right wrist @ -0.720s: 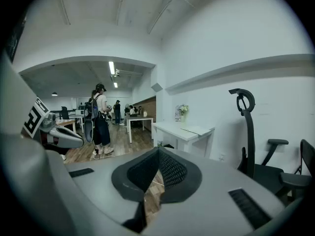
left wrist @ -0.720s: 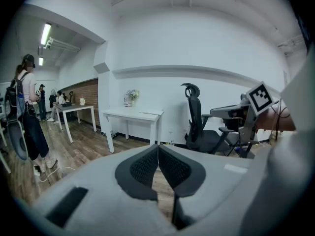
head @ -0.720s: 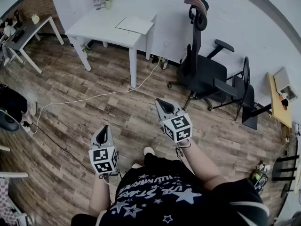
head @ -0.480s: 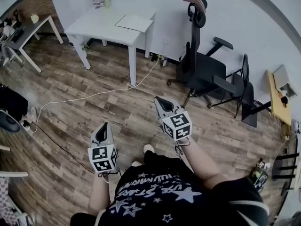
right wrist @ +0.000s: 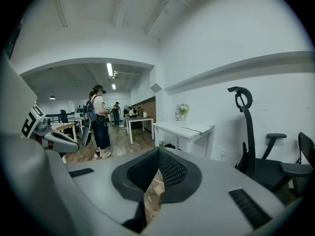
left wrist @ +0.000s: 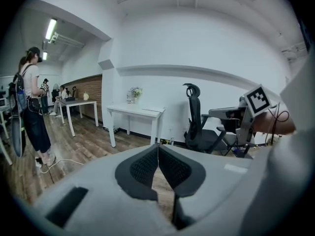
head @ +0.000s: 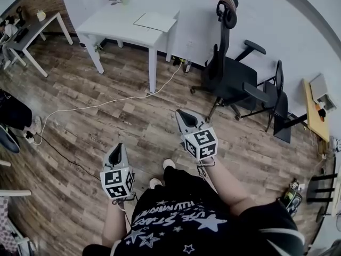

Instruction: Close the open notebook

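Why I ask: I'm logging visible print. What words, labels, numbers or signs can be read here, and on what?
On the shirt: white lettering among stars, upside down and too warped to read.
On the left gripper and right gripper: the cubes show only black-and-white square patterns, no letters.
On the notebook and the white table: too small, nothing legible.

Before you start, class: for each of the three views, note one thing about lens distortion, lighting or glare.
Head view: the fisheye curves the floor planks and splays the legs of the white table. Left gripper view: a ceiling strip light burns out bright, and the left tool looms oversized. Right gripper view: a round black vignette rings the frame, and the right tool fills the lower half.
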